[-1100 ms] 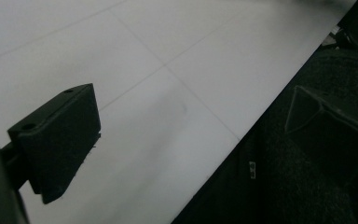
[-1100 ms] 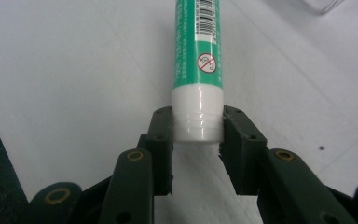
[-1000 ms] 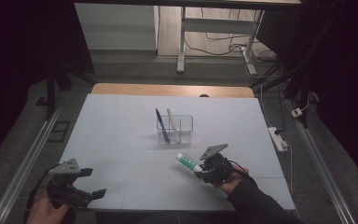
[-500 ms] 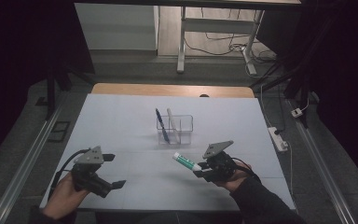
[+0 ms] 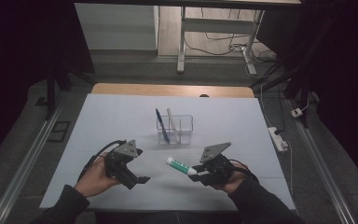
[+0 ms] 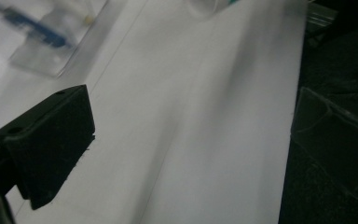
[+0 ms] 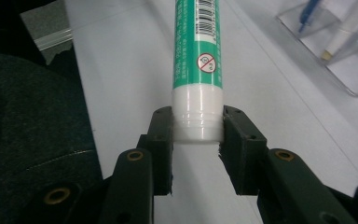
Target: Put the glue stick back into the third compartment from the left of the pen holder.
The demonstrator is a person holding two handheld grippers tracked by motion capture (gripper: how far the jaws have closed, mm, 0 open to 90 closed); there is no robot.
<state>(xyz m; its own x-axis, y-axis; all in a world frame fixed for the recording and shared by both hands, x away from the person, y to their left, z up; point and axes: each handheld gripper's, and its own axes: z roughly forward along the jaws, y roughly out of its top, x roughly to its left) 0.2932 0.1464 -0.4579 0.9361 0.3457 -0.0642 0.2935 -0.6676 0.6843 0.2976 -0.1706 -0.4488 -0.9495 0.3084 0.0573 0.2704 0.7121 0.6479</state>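
I see the white table (image 5: 121, 116) with the clear organizer (image 5: 175, 129) mid-table. My left gripper (image 5: 137, 175) hangs with jaws wide apart; my right gripper (image 7: 196, 140) clamps the green-and-white tube (image 7: 196, 70) by its white end, above the table's near side.

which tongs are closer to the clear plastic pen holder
Right. The right tongs, shut on the green and white tube, sit just in front of the clear plastic pen holder; the open left tongs sit farther front-left.

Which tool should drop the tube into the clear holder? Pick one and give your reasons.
Right. The right tool already clamps the white end of the green tube, which points toward the clear holder. The left tool is open and holds nothing.
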